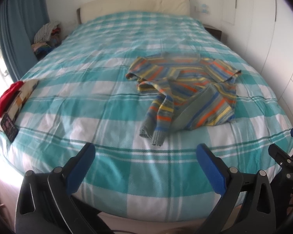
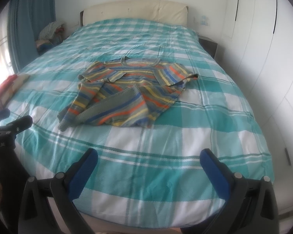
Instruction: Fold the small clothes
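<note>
While both jaws gape, striped sweater (image 1: pixel 185 89) lies well beyond.

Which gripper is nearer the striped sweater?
Neither clearly. Left gripper sits near the bed's foot, sweater ahead-right; right gripper sits likewise, sweater ahead-left. Both open, untouched.

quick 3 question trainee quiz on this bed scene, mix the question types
1. True or false: the striped sweater lies flat and neatly folded on the checked bedspread.
2. Multiple choice: the left gripper and right gripper are A) both open and empty, B) both shut on cloth, C) one open, one shut.
3. Fill in: the red garment lies near the bed's ____ edge.

Key: 1 false, it is crumpled with a sleeve across the body; 2 A; 3 left.
</note>
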Tool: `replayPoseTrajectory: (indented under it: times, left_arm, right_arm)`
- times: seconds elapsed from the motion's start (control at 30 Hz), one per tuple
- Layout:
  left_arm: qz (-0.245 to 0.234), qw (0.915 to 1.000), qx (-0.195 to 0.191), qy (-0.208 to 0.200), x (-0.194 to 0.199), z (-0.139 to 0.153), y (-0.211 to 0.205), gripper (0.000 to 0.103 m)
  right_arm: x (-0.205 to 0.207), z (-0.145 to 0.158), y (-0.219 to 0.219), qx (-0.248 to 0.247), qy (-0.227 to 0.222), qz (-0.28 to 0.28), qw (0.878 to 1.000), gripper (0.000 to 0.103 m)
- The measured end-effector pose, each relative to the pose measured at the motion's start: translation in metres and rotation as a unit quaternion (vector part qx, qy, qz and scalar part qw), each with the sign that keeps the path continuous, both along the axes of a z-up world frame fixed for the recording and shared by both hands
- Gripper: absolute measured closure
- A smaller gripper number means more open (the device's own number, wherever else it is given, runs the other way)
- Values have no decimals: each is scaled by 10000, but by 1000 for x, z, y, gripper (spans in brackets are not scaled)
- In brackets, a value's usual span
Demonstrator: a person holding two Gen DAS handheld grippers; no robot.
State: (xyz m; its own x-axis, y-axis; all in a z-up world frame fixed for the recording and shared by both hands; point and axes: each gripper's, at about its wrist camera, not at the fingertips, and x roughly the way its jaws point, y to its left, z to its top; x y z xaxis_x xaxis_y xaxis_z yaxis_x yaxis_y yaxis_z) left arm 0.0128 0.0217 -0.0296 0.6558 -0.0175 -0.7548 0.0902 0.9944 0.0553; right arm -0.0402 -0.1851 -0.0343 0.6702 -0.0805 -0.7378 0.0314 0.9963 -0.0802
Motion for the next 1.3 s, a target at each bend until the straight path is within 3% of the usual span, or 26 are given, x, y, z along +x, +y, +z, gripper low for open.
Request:
replayPoseTrajectory:
  times: [1.3]
  left_arm:
    - [-3, 9997, -65, 220, 4, -14, 6, 0]
  right_arm:
    - [2, -8, 0, 35, 109, -28, 9999, 0]
